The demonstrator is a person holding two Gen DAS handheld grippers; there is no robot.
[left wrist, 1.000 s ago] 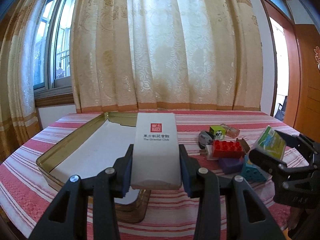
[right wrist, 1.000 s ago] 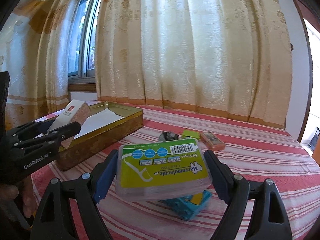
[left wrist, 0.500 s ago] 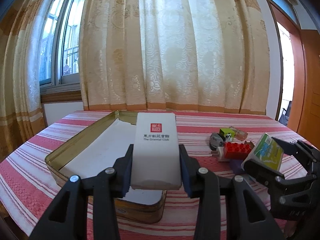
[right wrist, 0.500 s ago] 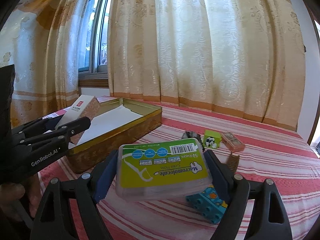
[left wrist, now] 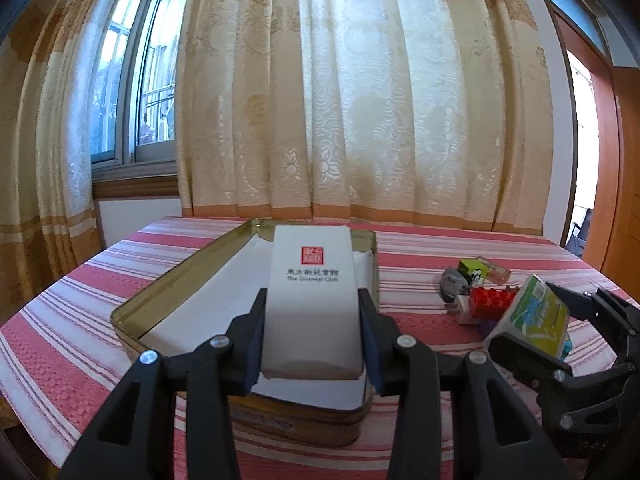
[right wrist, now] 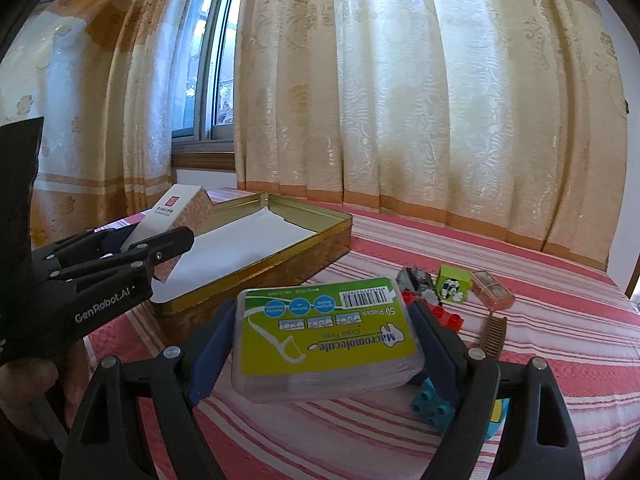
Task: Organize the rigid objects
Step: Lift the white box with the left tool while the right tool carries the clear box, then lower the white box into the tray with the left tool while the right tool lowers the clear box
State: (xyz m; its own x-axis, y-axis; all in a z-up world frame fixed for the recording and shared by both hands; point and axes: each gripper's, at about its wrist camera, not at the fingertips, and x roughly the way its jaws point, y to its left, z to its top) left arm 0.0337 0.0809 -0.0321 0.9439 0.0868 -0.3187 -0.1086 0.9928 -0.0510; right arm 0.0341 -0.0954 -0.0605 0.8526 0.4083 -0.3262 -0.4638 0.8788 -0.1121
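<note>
Both boxes inside gripper pads

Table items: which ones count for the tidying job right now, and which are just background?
In play:
- white box, in left gripper
- floss pick case, in right gripper
- gold tin
- red brick
- green cube
- comb

Background:
- curtain
- window

place: home, living or dining room | evidence: gold patterned curtains over a window; red-striped tablecloth; wooden door frame; household clutter
</note>
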